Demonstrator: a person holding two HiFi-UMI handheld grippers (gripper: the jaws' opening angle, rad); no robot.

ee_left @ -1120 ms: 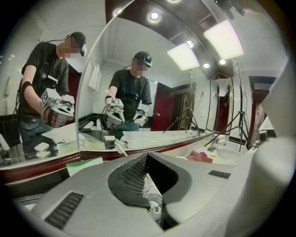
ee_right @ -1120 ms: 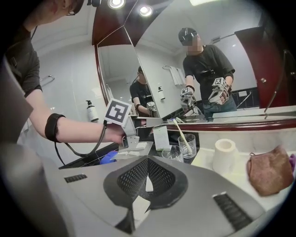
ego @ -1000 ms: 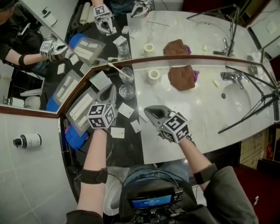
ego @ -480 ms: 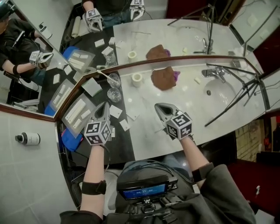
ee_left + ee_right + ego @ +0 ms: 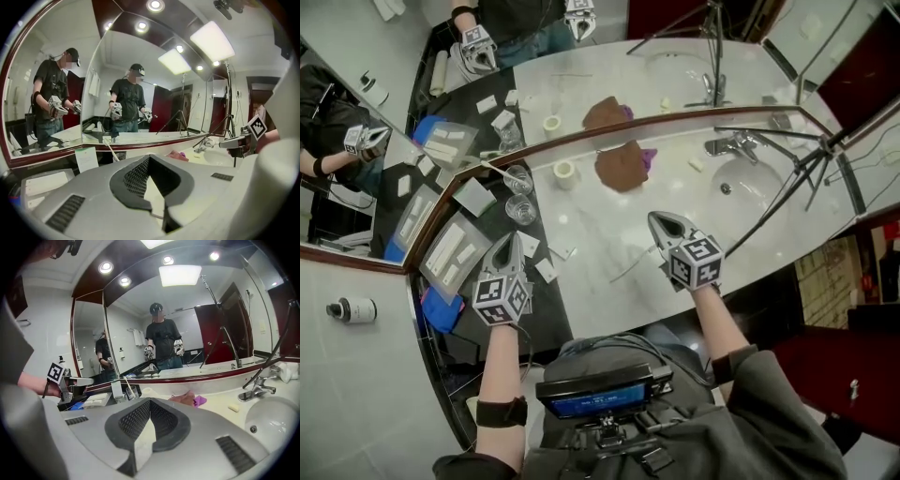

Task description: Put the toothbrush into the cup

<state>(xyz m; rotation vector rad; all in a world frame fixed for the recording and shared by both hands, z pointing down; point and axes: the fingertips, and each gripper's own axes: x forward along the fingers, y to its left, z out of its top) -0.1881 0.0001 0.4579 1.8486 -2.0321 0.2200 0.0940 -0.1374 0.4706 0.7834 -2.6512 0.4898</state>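
Head view looks down on both tools from above. The left gripper (image 5: 510, 240) and the right gripper (image 5: 660, 219) are over the counter (image 5: 609, 234), well apart from each other. The toothbrush (image 5: 497, 170) is in the cup (image 5: 518, 180) and leans to one side. That cup is ahead of the left fingers, close to the mirror (image 5: 609, 84). It is far off to the left of the right fingers. A second cup (image 5: 523, 212) sits nearer, just ahead of the left fingers. A brown cloth (image 5: 617, 171) lies ahead of the right fingers, a bit to their left. The sink (image 5: 769, 202) is off to their right.

Left gripper view shows what the view from above does not. The left fingers (image 5: 136, 177) are shut tight, tips touching, with nothing between them. The toothbrush pokes up just past them, a little to the left. The right gripper shows at the far right edge.

Right gripper view shows the right fingers (image 5: 136, 420) shut too, holding nothing. The left gripper is far to their left. A small soap bar (image 5: 233, 407) and the tap (image 5: 255, 392) are off to the right of the fingers. Only the two gripper views show the ceiling lights (image 5: 180, 273).
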